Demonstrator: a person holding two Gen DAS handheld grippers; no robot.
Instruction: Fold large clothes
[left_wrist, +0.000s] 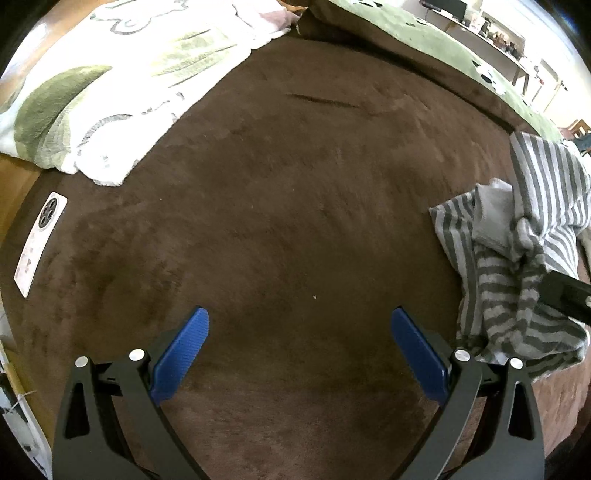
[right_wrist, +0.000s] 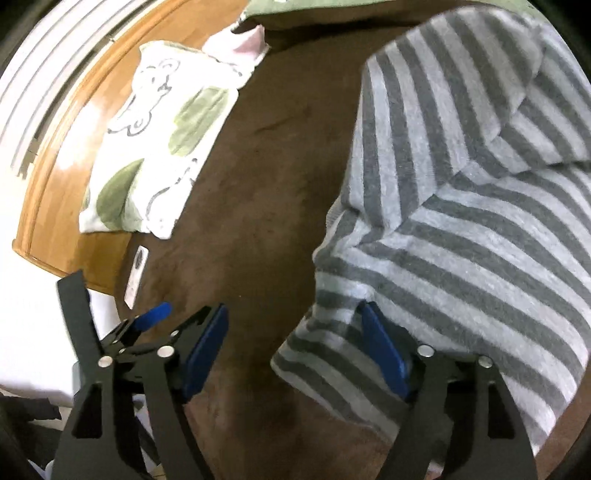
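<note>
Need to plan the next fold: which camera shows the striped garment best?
The right wrist view: the striped garment fills its right half, hood and body visible. The left wrist view catches it only crumpled at the right edge.

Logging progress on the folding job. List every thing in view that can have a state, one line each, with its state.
striped garment: crumpled, not yet folded, lying on the brown blanket
left hand-held gripper: open, nothing between the pads
right hand-held gripper: open, garment edge against one pad, not gripped
patterned towel: lying flat
remote control: lying face up
</note>
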